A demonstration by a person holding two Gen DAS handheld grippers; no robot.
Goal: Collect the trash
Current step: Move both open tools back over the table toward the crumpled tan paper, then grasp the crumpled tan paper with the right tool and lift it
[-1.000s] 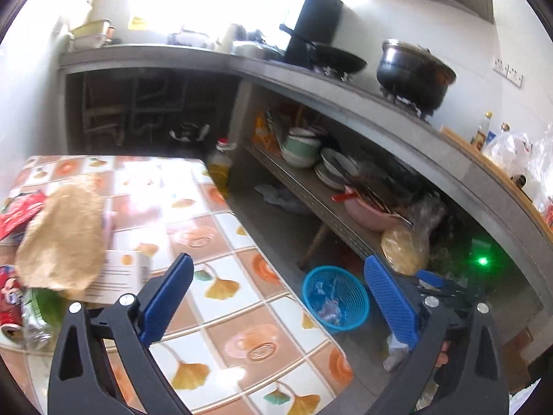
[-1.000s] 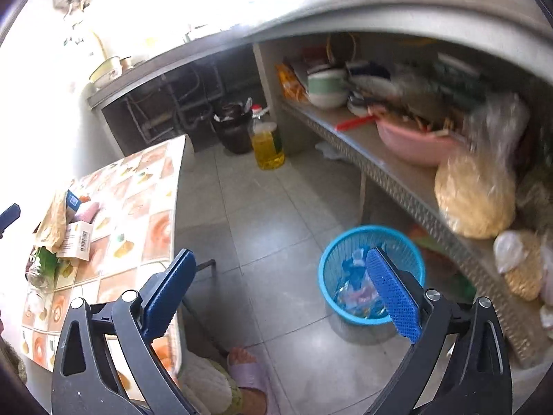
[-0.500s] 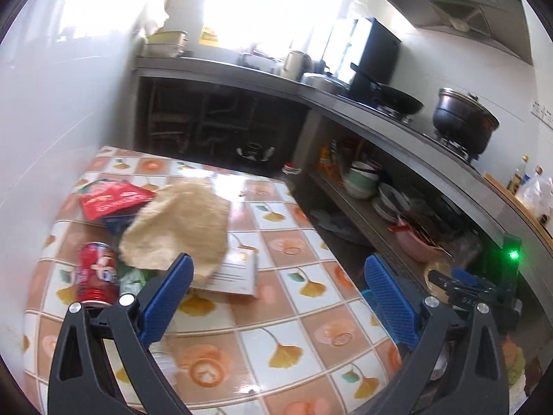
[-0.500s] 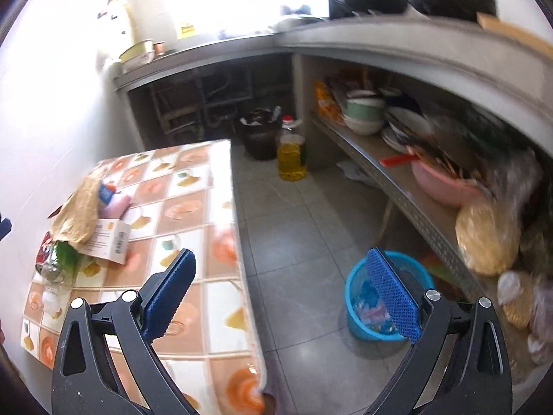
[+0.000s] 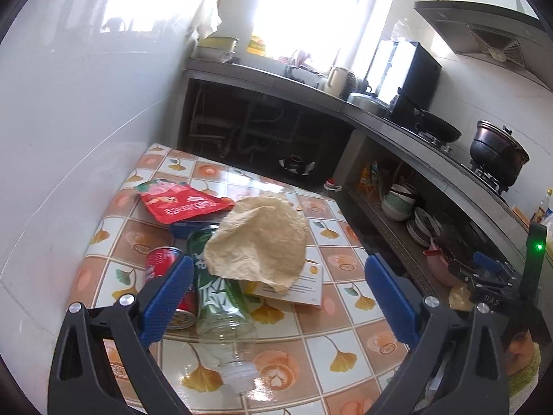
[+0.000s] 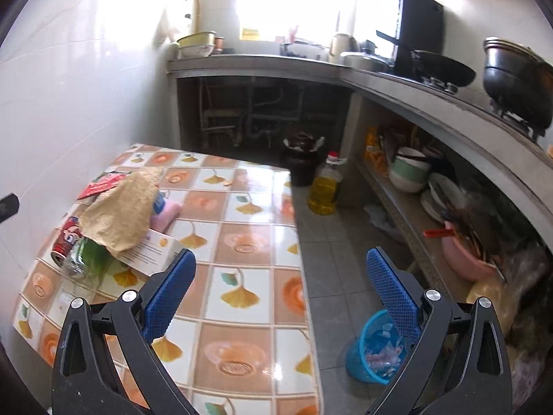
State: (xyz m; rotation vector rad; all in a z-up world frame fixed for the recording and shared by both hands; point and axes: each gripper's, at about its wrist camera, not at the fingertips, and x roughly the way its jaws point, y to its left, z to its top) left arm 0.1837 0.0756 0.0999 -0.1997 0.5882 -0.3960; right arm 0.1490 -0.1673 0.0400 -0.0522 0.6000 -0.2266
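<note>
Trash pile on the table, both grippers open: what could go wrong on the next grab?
1. The brown paper drapes over the clear bottle and white box; lifting it may drag them.
2. The bottle and red can lie on their sides and could roll.
3. The blue basket sits on the floor beyond the table edge, so drops could miss.

Trash pile on tiled table

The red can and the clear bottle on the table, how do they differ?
The red can is opaque and short; the clear bottle is see-through with a green label, and longer. The can lies uncovered, while the bottle's far end is tucked under the crumpled brown paper. Both lie on their sides, side by side, on the tiled table.
</note>
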